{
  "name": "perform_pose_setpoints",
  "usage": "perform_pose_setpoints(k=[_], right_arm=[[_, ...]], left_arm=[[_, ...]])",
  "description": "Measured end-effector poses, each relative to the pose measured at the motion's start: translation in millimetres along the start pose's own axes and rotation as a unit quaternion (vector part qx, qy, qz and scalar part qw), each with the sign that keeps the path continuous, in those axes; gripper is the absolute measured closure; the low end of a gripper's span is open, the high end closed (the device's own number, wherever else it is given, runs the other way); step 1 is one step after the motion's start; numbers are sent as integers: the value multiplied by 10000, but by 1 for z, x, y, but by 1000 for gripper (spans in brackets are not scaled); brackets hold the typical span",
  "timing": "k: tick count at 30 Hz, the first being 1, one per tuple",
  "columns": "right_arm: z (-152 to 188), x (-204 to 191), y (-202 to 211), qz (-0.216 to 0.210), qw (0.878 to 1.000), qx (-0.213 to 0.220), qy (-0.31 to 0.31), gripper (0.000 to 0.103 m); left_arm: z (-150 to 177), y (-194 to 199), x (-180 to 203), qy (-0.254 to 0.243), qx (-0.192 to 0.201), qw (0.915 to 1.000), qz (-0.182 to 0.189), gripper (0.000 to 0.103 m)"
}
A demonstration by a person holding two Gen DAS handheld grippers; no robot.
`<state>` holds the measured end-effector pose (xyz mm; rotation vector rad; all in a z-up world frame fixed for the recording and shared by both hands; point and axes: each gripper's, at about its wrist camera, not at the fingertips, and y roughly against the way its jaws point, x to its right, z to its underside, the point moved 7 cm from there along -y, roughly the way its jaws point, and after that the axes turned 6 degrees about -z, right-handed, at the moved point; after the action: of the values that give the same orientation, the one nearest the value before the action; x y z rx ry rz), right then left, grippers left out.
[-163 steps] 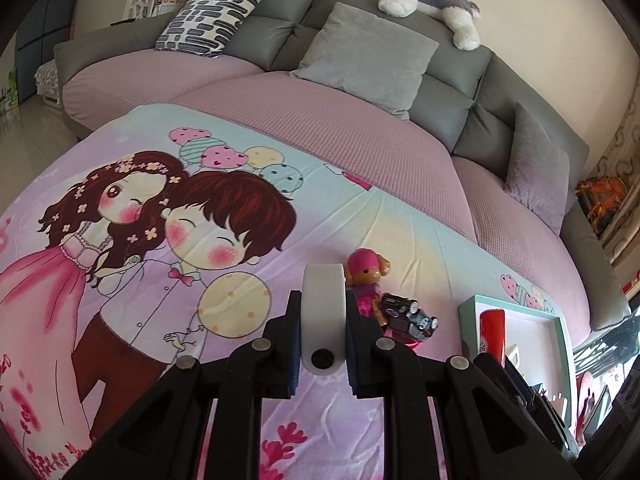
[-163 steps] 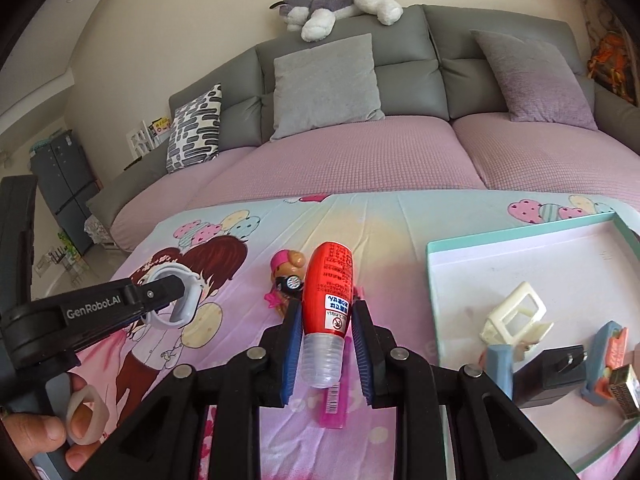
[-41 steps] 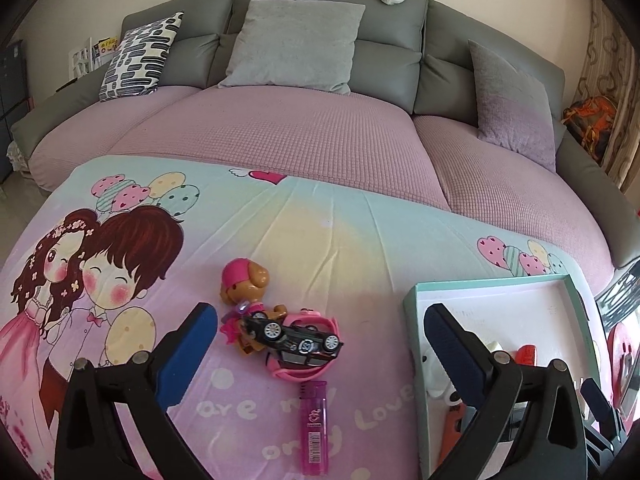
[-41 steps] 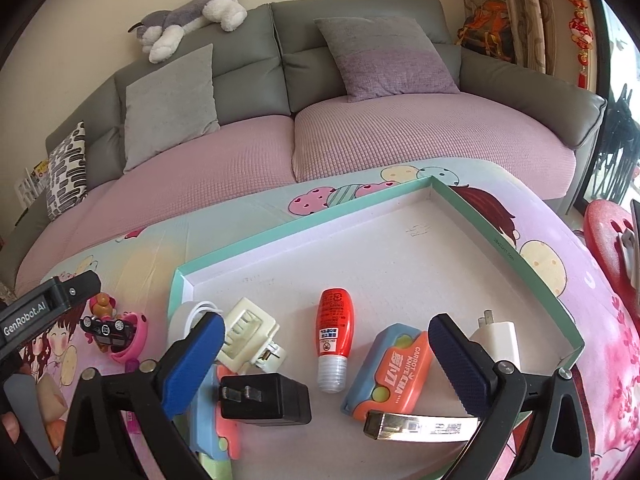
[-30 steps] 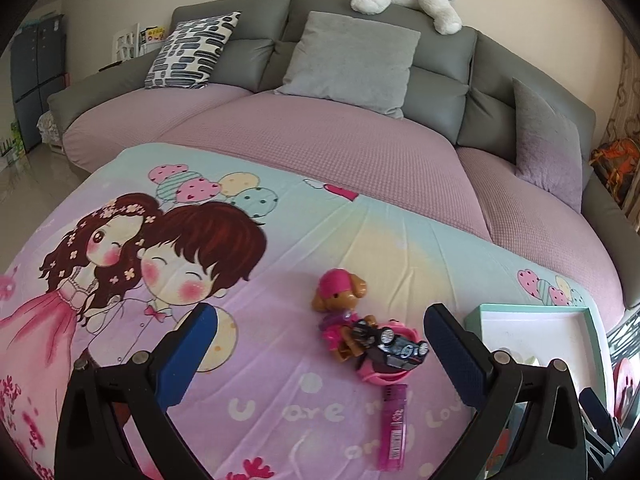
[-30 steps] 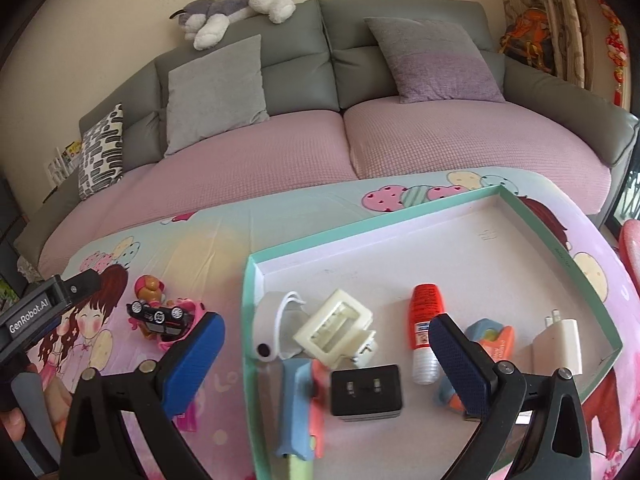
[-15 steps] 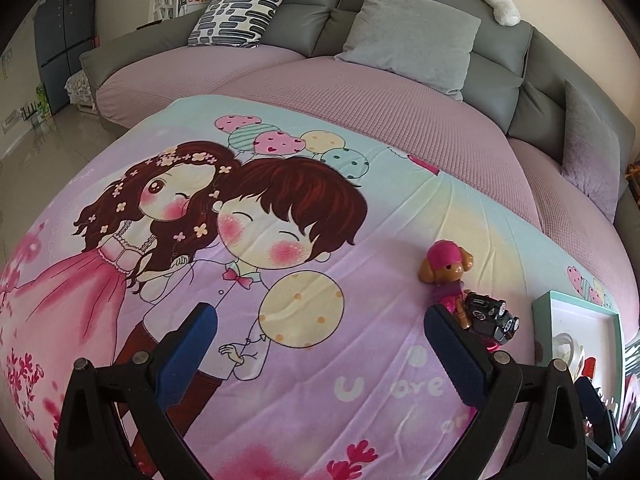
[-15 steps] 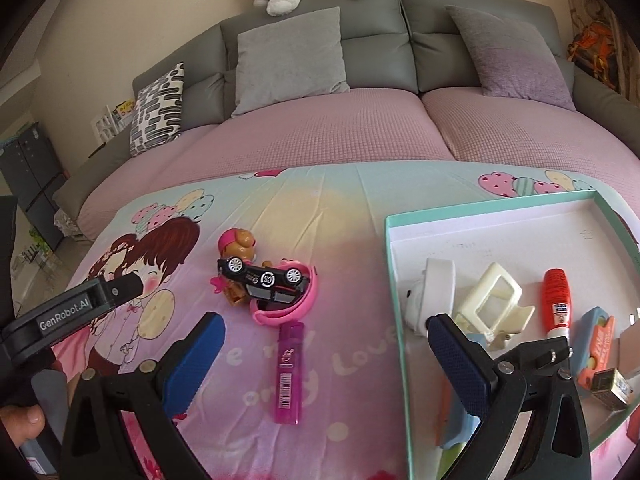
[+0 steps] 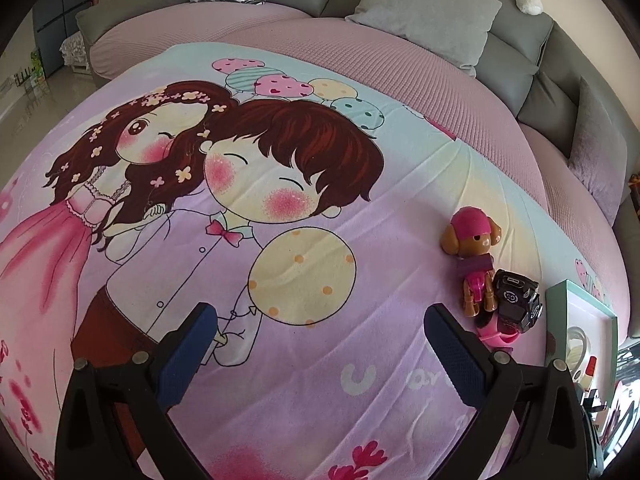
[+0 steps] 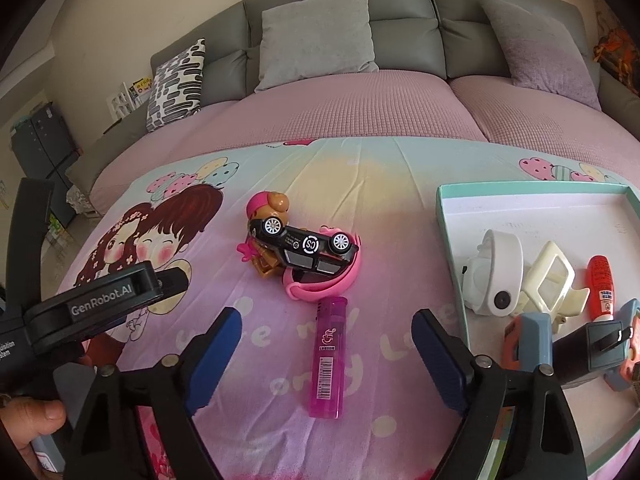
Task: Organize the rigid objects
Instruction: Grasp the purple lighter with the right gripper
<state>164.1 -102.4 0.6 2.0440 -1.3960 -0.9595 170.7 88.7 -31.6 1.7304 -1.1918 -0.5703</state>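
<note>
Lighter (image 10: 329, 350) lies between the right gripper's (image 10: 326, 344) wide-open, empty jaws; left gripper's (image 9: 320, 344) likewise.

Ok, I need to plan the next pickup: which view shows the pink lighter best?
The right wrist view: the pink lighter lies whole on the sheet, between the open right tongs. The left wrist view does not show it; there only the toy car and dog figure appear.

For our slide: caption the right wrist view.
Open right gripper above pink lighter; tray alongside.
</note>
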Motion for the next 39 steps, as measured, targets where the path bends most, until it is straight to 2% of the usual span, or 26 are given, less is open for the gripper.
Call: perform_pose_setpoints(k=[9, 16, 21, 25, 27, 32, 35, 39], right_arm=[[12, 6, -16, 182, 9994, -275, -47, 42], [15, 9, -17, 363, 9988, -332, 68, 45], [15, 7, -16, 399, 9985, -344, 179, 50], [17, 3, -18, 371, 9981, -402, 273, 57], [18, 2, -20, 334, 9980, -457, 273, 65], [21, 2, -22, 315, 9978, -512, 262, 70], [22, 3, -22, 296, 9978, -545, 245, 78], [22, 3, -22, 249, 9978, -565, 223, 82]], left_arm=[[5, -9, 6, 78, -212, 9996, 187, 0], [10, -12, 18, -201, -230, 9995, -5, 0], [9, -9, 17, -205, -211, 9996, -27, 0], [6, -5, 19, -253, -168, 9995, -62, 0], [4, -1, 20, -268, -115, 9996, -36, 0], [2, 5, 27, -341, -36, 9994, 9, 0], [2, 8, 31, -378, -10, 9993, 50, 0], [1, 10, 38, -435, 27, 9990, 101, 0]])
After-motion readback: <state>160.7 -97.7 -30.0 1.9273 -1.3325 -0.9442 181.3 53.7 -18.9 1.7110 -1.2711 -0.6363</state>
